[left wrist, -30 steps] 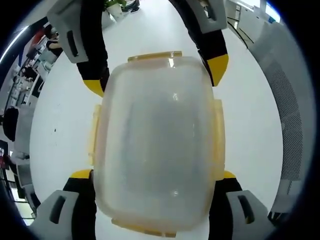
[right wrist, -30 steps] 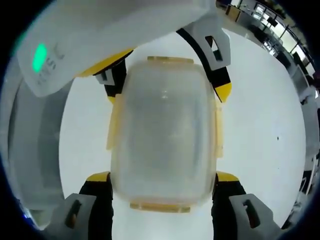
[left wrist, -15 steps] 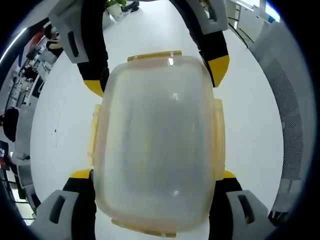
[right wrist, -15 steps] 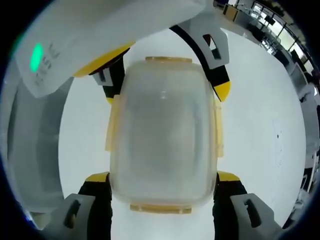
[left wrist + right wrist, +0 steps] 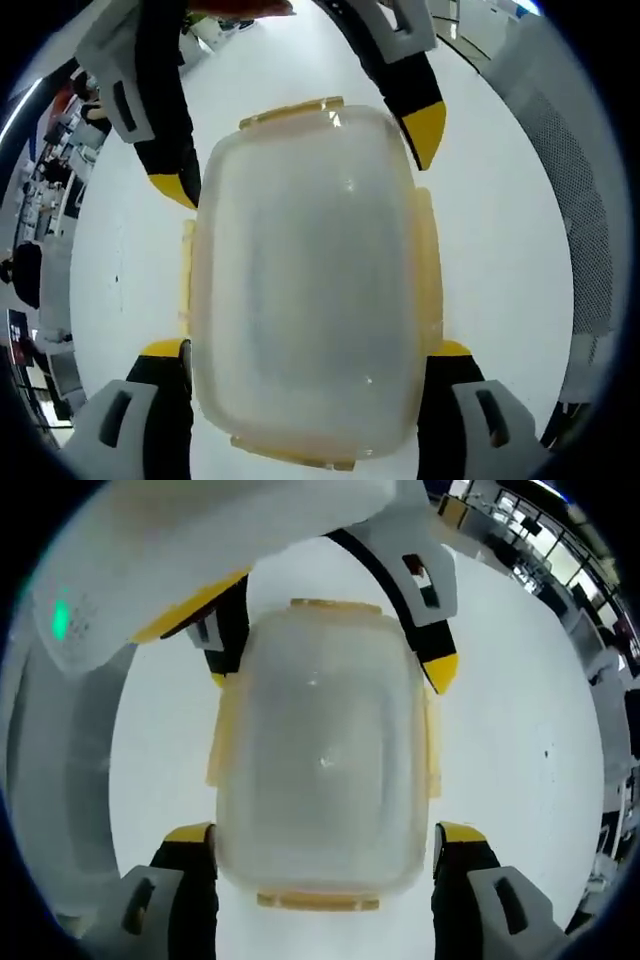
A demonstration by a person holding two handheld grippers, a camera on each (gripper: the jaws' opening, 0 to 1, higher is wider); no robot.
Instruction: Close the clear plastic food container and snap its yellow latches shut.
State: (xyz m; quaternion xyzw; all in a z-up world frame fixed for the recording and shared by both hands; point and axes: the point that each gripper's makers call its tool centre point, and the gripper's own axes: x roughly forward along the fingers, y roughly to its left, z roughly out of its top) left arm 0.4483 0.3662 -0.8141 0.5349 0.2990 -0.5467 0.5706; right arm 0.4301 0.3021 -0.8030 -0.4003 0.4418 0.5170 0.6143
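Container (image 5: 305,290): clear plastic, lid on, lies on white table (image 5: 500,230), held between both grippers.
Yellow latches (image 5: 430,270): seen along both long sides and both ends; whether snapped down, cannot tell.
Left gripper (image 5: 305,350): jaws spread wide, yellow tips at either long side of container near its close end; contact w/ walls not clear.
Right gripper (image 5: 325,835): same pose from opp. end, jaws wide, straddling container (image 5: 320,760); grip pressure cannot be judged.
Bkgd: office furniture (image 5: 540,540) at far edge.
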